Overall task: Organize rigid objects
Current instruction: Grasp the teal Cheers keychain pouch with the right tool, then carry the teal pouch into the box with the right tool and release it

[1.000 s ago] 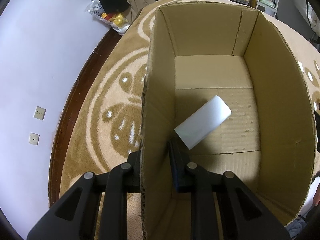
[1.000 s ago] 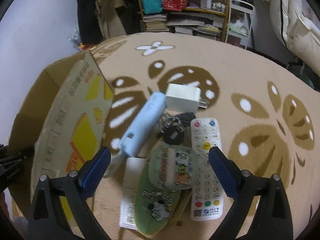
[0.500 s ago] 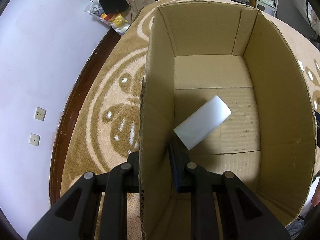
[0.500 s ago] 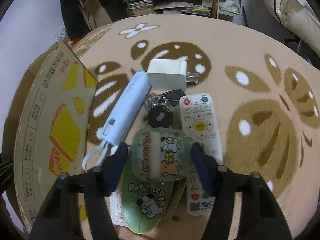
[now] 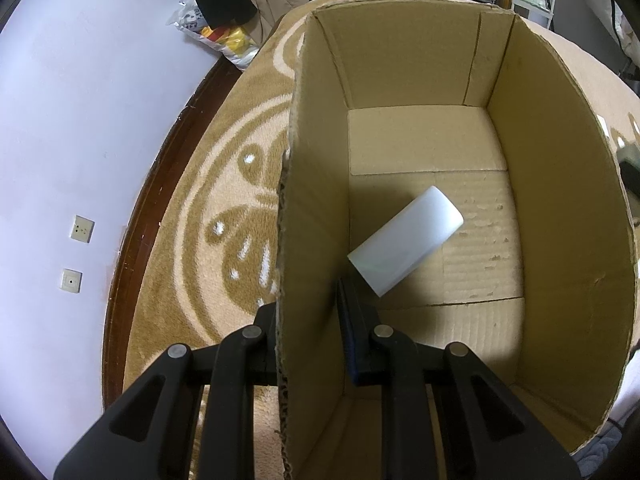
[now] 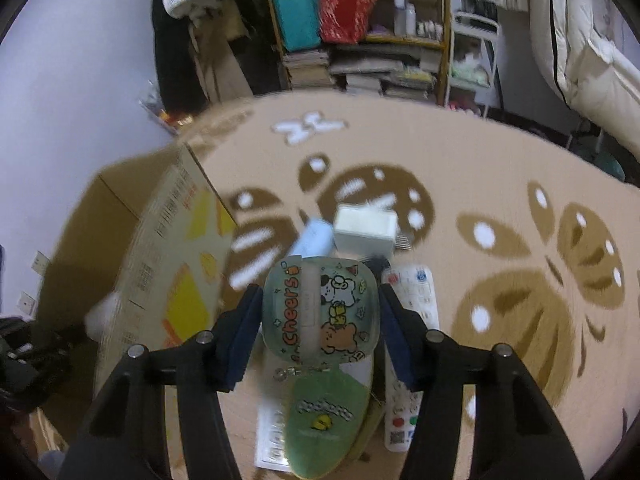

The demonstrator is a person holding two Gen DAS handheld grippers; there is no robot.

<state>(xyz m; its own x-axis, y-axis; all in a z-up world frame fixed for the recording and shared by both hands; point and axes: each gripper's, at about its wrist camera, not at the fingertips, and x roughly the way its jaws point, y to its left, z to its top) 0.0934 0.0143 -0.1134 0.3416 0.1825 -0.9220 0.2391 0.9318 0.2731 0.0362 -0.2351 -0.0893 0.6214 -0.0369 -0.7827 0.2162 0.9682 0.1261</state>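
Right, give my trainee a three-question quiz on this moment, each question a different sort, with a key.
1. True or false: the left gripper is clamped on the side wall of the cardboard box.
2. Multiple choice: what lies on the box floor? A) a remote control B) a white rectangular block C) a bunch of keys
3. Short answer: what is the right gripper shut on?

Key
1. True; one finger is outside the wall, one inside.
2. B
3. The green cartoon case printed "Cheers", held above the pile on the carpet.
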